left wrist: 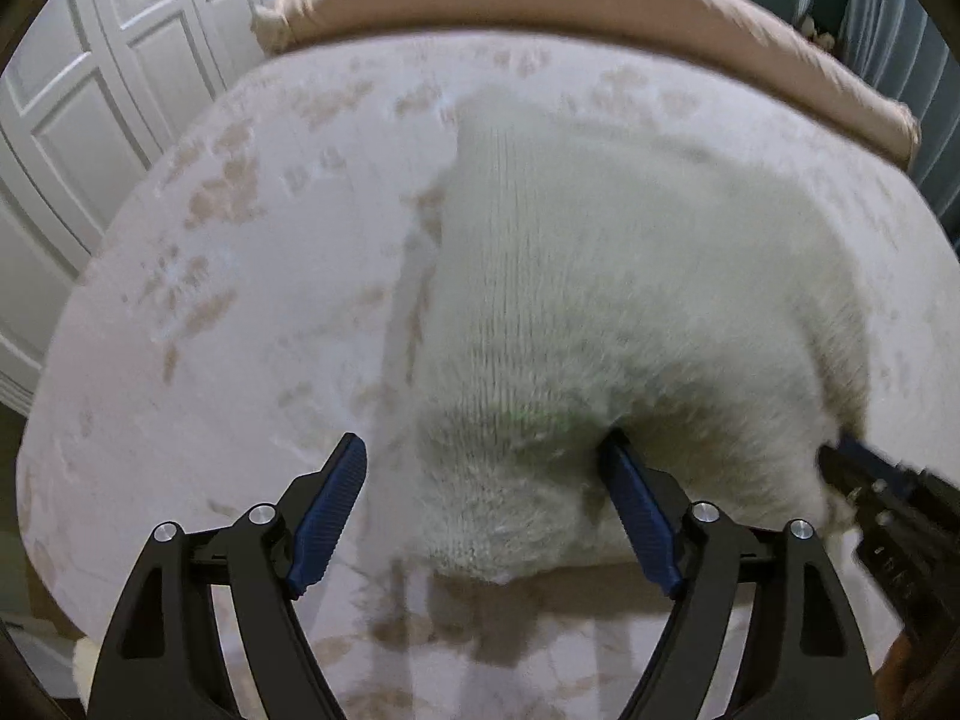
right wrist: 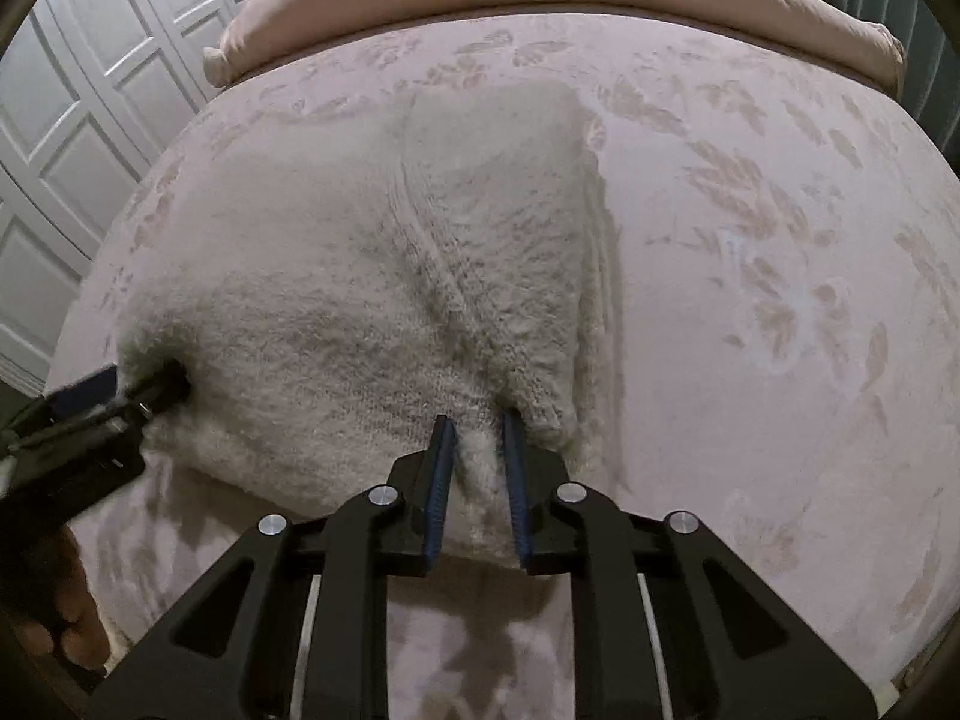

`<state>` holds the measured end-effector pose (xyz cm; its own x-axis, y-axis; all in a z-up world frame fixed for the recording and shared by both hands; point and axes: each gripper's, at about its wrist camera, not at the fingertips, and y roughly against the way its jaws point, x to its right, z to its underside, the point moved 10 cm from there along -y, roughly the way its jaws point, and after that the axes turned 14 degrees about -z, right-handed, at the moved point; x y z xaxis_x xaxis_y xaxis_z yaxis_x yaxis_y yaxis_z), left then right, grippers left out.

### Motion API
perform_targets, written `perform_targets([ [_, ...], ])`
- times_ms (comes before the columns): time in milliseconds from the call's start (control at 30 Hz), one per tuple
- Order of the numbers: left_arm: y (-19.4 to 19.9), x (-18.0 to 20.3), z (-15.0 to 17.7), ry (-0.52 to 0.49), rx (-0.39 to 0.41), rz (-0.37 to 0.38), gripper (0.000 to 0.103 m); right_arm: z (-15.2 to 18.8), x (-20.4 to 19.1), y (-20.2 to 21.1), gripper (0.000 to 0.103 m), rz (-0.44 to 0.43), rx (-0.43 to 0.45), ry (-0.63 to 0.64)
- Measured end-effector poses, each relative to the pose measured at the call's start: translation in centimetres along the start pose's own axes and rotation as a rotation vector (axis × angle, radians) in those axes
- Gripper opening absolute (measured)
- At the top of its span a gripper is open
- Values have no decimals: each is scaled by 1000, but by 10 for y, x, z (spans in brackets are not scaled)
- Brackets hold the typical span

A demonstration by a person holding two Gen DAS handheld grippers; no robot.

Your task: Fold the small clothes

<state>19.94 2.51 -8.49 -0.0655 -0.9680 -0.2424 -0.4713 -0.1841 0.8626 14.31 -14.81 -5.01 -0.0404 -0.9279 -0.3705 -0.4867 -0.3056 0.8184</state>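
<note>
A fuzzy white knit garment (left wrist: pixel 600 276) lies on the pink leaf-patterned bed cover (left wrist: pixel 240 300), its near edge lifted off the cover. My left gripper (left wrist: pixel 486 450) is open wide, its jaws either side of the garment's near left corner without closing on it. My right gripper (right wrist: pixel 477 426) is shut on the garment's (right wrist: pixel 360 276) near right edge, with fluffy fabric bunched between the blue pads (right wrist: pixel 441 480). The right gripper shows in the left wrist view (left wrist: pixel 840 456) at the garment's right end. The left gripper shows at the left in the right wrist view (right wrist: pixel 162 387).
A folded pink duvet (left wrist: pixel 540 6) lies along the far side of the bed. White panelled wardrobe doors (left wrist: pixel 90 120) stand to the left. The bed cover (right wrist: pixel 780 300) stretches to the right of the garment.
</note>
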Motion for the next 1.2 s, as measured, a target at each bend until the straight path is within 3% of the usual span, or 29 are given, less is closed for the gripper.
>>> perform_targets([
  [167,-4,0,8,17,15,-18,83,-5,-7,1,16,42,-8,38],
  [267,8,-1,13,29,6,1,82,-3,-15,25,18,19,57,12],
  [400,24,0,27,23,13,19,82,18,-20,51,47,43,118,-14],
  [567,31,10,56,2,-5,30,82,57,-16,60,61,90,127,-26],
  [800,24,24,110,-37,-52,17,82,107,-3,47,68,133,94,-72],
  [1200,26,22,128,-15,37,-37,91,134,0,39,73,172,130,-41],
])
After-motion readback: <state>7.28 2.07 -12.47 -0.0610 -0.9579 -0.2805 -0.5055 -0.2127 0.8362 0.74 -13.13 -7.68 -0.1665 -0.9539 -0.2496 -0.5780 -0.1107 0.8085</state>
